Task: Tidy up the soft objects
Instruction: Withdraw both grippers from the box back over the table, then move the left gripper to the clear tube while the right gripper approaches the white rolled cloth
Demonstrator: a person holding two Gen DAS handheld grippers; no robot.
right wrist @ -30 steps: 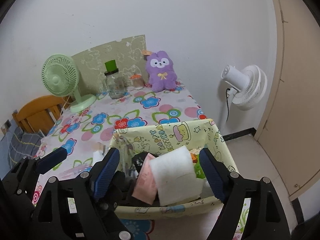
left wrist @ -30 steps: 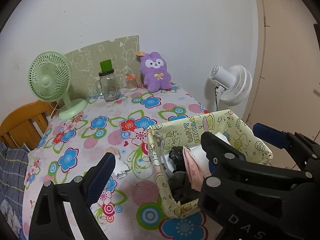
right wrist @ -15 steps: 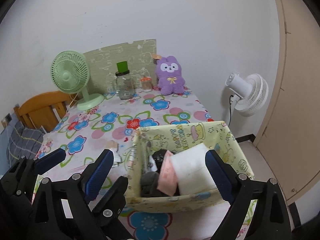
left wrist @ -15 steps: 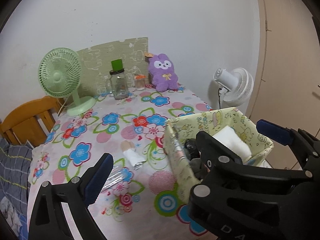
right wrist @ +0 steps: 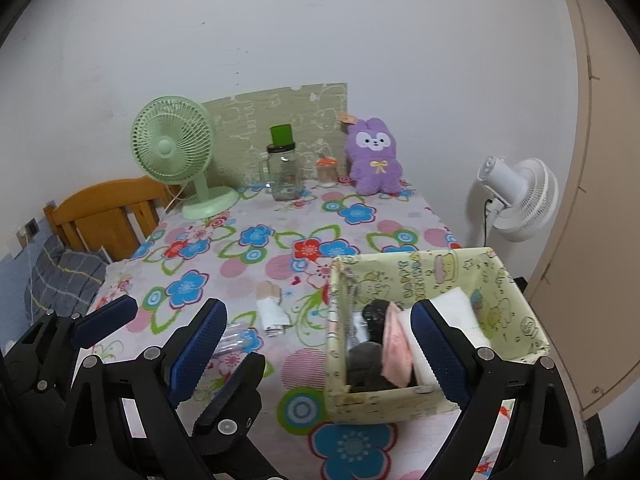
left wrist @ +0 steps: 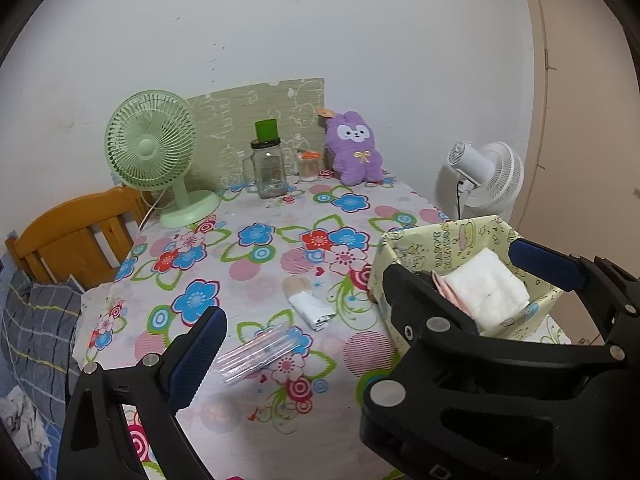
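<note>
A yellow-green cartoon-print fabric basket (left wrist: 448,236) (right wrist: 380,400) stands at the near right of the flowered table. In it lie a folded white cloth (left wrist: 488,288) (right wrist: 460,304), a pink cloth (right wrist: 396,344) and dark soft items (right wrist: 366,356). A purple plush rabbit (left wrist: 356,148) (right wrist: 374,156) sits against the far wall. My left gripper (left wrist: 366,282) is open in front of the basket, with one right-gripper finger between its fingers. My right gripper (right wrist: 318,308) is also open, held back from the basket's near left corner. Neither holds anything.
On the tablecloth (left wrist: 256,264) lie a small white folded item (left wrist: 310,308) and a clear plastic pack (left wrist: 260,352). At the back stand a green fan (left wrist: 152,148), a glass jar (left wrist: 270,168) and a small jar (left wrist: 308,166). A white fan (left wrist: 492,176) and wooden chair (left wrist: 76,236) flank the table.
Both grippers have drawn back from the basket, which now looks smaller and farther right. The white item and the plastic pack have come into full view. The right jaws spread slightly wider.
</note>
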